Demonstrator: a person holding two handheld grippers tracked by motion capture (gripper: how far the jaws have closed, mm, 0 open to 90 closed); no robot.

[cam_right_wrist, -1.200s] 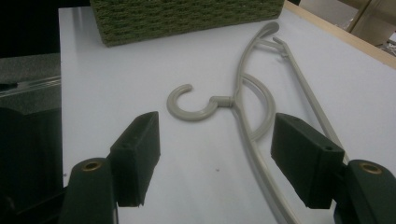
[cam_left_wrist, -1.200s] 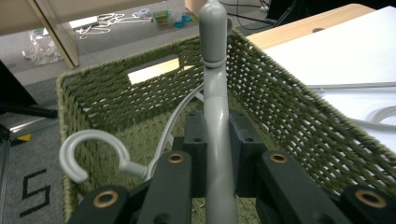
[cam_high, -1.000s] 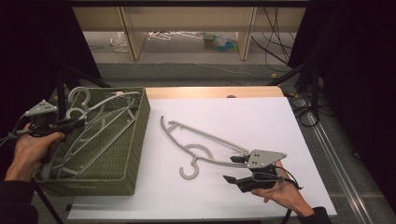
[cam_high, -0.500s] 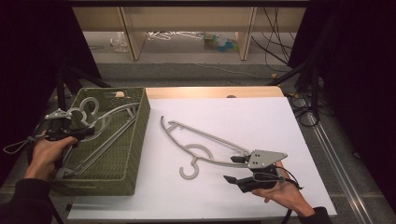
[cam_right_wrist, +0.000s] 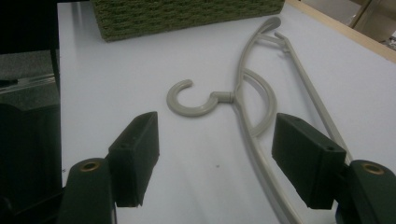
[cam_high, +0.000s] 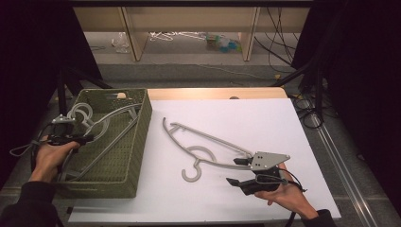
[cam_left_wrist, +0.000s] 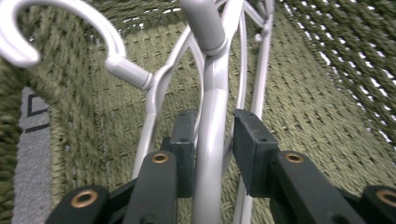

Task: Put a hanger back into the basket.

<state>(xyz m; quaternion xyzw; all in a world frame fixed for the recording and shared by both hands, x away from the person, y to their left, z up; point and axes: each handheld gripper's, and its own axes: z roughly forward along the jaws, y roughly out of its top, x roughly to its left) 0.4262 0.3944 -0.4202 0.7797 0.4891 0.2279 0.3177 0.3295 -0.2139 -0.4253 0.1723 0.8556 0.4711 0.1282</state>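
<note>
Left gripper [cam_high: 71, 138] sits inside the green woven basket [cam_high: 135, 142], at its left wall. Its jaws have just been opening; a white hanger [cam_left_wrist: 210, 116] runs up between the pads [cam_left_wrist: 252, 140], and I see slivers of gap on both sides, so I read the grip as released, not pressing. That hanger lies in the basket on top of at least 1 more hanger, hooks [cam_high: 81, 112] bunched toward the basket's far-left corner.

Right gripper [cam_high: 239, 172] rests low on the white table [cam_high: 283, 118], well to the right of the basket, jaws spread wide with nothing gripped. The grey hanger [cam_high: 208, 144] lies flat between basket and right gripper; 1 arm of it passes just inside the right-hand pad [cam_right_wrist: 303, 158].

Judgement for the step: finish letting go cleanly. Open the left jaws a bit wider before lifting, then draw straight back along the hanger's stem so neither pad snags the hook or drags the pile. Keep clear of the basket wall on exit. Right side: close on the thin arm squarely, near the neck, since a flat hanger could skid on the smooth sheet.
</note>
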